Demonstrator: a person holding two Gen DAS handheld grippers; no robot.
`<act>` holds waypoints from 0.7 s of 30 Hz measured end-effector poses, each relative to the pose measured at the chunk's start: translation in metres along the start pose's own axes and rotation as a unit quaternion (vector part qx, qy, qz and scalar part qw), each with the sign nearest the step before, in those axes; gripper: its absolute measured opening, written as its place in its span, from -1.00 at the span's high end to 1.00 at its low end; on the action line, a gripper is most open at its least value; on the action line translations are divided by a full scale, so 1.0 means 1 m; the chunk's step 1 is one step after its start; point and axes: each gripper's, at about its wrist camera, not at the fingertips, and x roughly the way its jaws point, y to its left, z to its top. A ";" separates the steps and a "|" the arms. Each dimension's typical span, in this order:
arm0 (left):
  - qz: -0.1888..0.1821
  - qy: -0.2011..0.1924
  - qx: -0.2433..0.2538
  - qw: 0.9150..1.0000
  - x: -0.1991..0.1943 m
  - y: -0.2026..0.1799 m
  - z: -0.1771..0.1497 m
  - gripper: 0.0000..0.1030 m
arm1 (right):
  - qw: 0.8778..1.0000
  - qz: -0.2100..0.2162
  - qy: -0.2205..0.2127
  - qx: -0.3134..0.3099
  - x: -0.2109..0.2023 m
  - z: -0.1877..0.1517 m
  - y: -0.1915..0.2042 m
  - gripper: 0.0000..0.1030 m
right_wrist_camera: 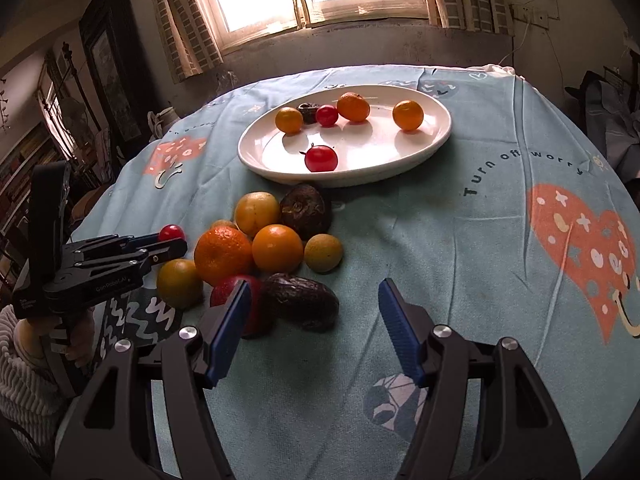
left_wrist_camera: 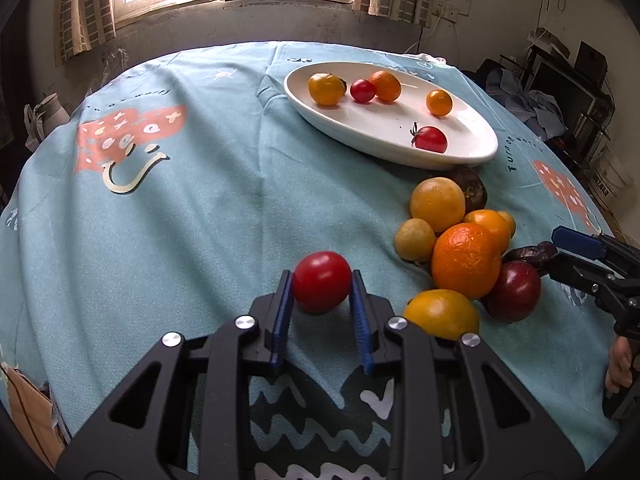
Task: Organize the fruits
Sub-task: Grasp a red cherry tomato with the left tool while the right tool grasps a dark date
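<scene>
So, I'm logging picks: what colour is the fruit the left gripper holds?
Red, seen best in the left wrist view: tomato in the left gripper.

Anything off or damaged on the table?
Nothing spilled. Two dark fruits in the pile look shrivelled: one by the white plate, one at the near edge. Left gripper holds a red tomato.
</scene>
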 end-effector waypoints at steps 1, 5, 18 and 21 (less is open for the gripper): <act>0.000 0.000 0.000 1.000 0.000 0.000 0.000 0.45 | 1.000 -0.002 0.005 0.000 0.003 -0.001 0.000 -0.28; -0.001 0.002 0.000 1.000 0.000 -0.001 0.000 0.45 | 1.000 0.007 0.007 0.011 0.008 0.000 -0.004 -0.26; -0.006 -0.001 0.003 1.000 -0.001 -0.002 -0.001 0.45 | 0.997 0.064 0.026 0.038 0.016 0.000 -0.006 0.19; -0.003 -0.011 0.007 1.000 -0.005 -0.004 -0.001 0.45 | 0.997 0.063 0.020 0.043 0.012 0.001 -0.009 0.19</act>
